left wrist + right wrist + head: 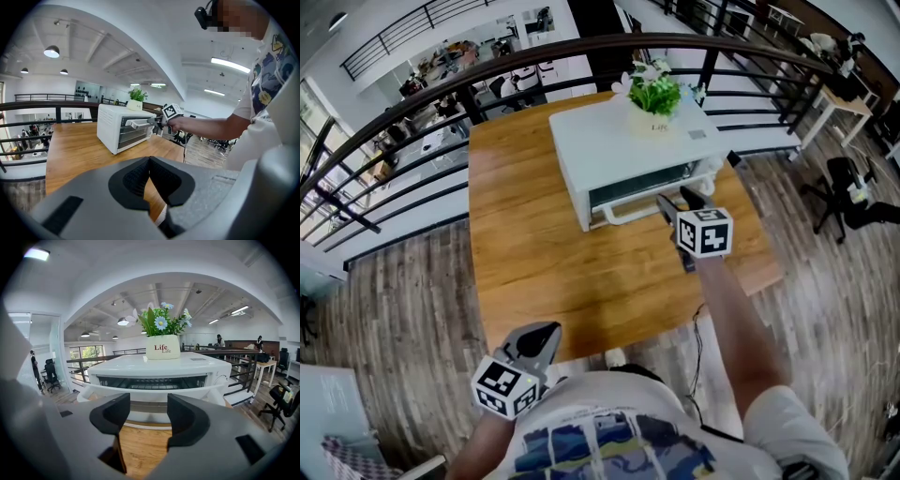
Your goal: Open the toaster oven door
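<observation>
A white toaster oven stands at the back of a wooden table, its long white door handle facing me. My right gripper is open at the handle's right end. In the right gripper view the handle runs straight across just past the open gripper, and the rack shows behind the glass above it. I cannot tell whether the door is ajar. My left gripper hangs shut and empty at the table's near edge. From there it looks at the oven.
A small pot of flowers sits on top of the oven. A black railing curves behind the table, with an open floor below. An office chair and a desk stand to the right.
</observation>
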Demonstrator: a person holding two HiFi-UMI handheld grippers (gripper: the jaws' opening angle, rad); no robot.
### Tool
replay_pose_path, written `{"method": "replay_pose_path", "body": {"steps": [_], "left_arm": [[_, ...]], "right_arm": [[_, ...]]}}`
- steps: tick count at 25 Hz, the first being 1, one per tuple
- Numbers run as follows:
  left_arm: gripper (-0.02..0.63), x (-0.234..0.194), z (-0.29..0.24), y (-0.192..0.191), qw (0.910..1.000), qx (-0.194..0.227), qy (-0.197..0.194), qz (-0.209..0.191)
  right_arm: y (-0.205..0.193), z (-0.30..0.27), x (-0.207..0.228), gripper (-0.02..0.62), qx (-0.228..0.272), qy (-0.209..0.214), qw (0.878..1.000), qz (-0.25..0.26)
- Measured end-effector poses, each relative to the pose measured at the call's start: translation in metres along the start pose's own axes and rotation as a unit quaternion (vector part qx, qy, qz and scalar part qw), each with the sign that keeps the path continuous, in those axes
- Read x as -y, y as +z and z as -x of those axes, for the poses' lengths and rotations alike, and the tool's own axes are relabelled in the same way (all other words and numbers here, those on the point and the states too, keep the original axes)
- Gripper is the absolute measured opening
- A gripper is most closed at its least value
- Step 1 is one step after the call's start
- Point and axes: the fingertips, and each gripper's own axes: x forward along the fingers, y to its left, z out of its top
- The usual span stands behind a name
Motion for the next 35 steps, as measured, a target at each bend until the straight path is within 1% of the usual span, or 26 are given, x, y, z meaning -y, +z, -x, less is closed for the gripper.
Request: {"method": "replay_pose_path", "body": {"steps": [9,24,35], "left_arm": [[0.003,0.004,0.002,0.000,1.0000,-0.005,-0.004,0.002],[0.003,0.004,0.006,-0.002,0.9999,-0.008,-0.004,-0.006],[0.003,0.009,0.003,-0.001,0.9998,-0.010,-0.013,-0.013]], "right_arm": [[-0.008,0.013,-0.003,0.245,0.009,-0.002,1.000,0.002],[-0.031,0.025,-0.002,0.238,0.013,-0.008,1.000,0.000],[-0.045,0.036,-0.003,0.236,0.020,-0.009,1.000,0.004]]}}
